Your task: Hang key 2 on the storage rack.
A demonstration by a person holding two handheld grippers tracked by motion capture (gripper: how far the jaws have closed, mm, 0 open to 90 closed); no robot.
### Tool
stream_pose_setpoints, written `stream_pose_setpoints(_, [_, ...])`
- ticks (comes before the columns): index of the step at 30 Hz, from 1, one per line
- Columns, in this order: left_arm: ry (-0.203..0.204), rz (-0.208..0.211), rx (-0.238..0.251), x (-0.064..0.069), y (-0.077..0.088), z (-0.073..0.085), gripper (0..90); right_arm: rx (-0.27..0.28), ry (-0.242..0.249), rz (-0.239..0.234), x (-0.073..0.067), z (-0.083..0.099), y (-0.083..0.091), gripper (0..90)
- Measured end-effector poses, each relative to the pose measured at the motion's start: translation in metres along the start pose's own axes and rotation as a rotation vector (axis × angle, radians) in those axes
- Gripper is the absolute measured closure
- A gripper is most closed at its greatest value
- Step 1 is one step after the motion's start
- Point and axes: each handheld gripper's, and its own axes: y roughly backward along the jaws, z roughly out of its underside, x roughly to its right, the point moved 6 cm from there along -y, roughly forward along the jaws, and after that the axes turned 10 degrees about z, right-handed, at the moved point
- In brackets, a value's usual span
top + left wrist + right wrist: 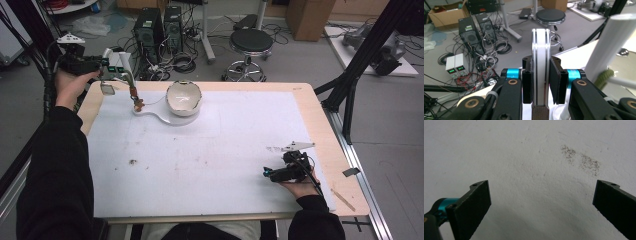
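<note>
My left gripper point(102, 67) is held off the table's far left corner. Its jaws point(541, 62) are shut on a flat white tool point(540, 57) with silver strips, seen edge-on, with a knurled metal piece at its base. A white bowl point(183, 97) stands on a white handled board point(150, 111) at the far middle left of the white mat point(200, 150). A thin stick with a brown tip point(136, 100) and a small grey plate point(107, 89) show between that gripper and the bowl. My right gripper point(267, 173) rests low over the mat's near right, open point(541, 192), nothing between its pads.
A brown speck point(133, 161) and a grey smudge point(581, 160) mark the mat. Beyond the far edge stand a black stool point(251, 42), computer towers point(160, 27) and cables. A black frame strut point(365, 55) rises at the right.
</note>
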Motion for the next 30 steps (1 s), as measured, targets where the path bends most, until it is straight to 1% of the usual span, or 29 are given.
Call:
stream_pose_setpoints(1, [-0.017,-0.007,0.002,0.002,-0.002,-0.002,74.5,-0.003,-0.001,-0.002,0.000,0.001,-0.001,0.6])
stream_pose_setpoints(2, [-0.027,-0.001,0.010,0.003,-0.004,-0.003,74.5,-0.006,0.001,-0.002,0.000,0.001,-0.001,0.6])
stream_pose_setpoints(4, [-0.022,0.006,0.019,0.004,-0.007,-0.004,74.6,-0.009,0.002,-0.003,-0.001,0.001,-0.002,0.6])
stream_pose_setpoints(6, [-0.015,0.004,0.026,0.005,-0.010,-0.006,74.6,-0.007,0.005,-0.005,-0.001,0.002,-0.001,0.6])
stream_pose_setpoints(9, [0.012,0.021,0.055,0.008,-0.013,-0.008,74.5,-0.002,0.004,0.000,0.000,0.002,0.000,0.6])
stream_pose_setpoints(11, [0.026,0.020,0.073,0.010,-0.015,-0.010,74.5,-0.002,0.000,-0.002,0.001,0.003,0.000,0.6])
stream_pose_setpoints(14, [0.017,0.023,0.072,0.013,-0.017,-0.011,74.5,-0.005,0.000,-0.003,0.001,0.004,-0.001,0.6])
stream_pose_setpoints(18, [0.029,0.047,0.093,0.017,-0.018,-0.013,74.5,-0.004,0.003,-0.006,0.001,0.004,-0.002,0.6])
stream_pose_setpoints(20, [0.022,0.043,0.098,0.018,-0.019,-0.014,74.5,-0.008,0.005,-0.006,0.001,0.004,-0.002,0.6])
stream_pose_setpoints(24, [0.036,0.052,0.101,0.018,-0.020,-0.013,74.5,-0.009,0.008,-0.006,0.001,0.004,-0.003,0.6])
stream_pose_setpoints(26, [0.026,0.043,0.098,0.017,-0.020,-0.013,74.5,-0.011,0.009,-0.006,0.001,0.004,-0.003,0.6])
stream_pose_setpoints(27, [0.024,0.045,0.103,0.017,-0.020,-0.014,74.5,-0.010,0.011,-0.008,0.001,0.004,-0.003,0.6])
stream_pose_setpoints(30, [0.043,0.053,0.113,0.017,-0.022,-0.013,74.5,-0.008,0.013,-0.006,0.001,0.004,-0.003,0.6])
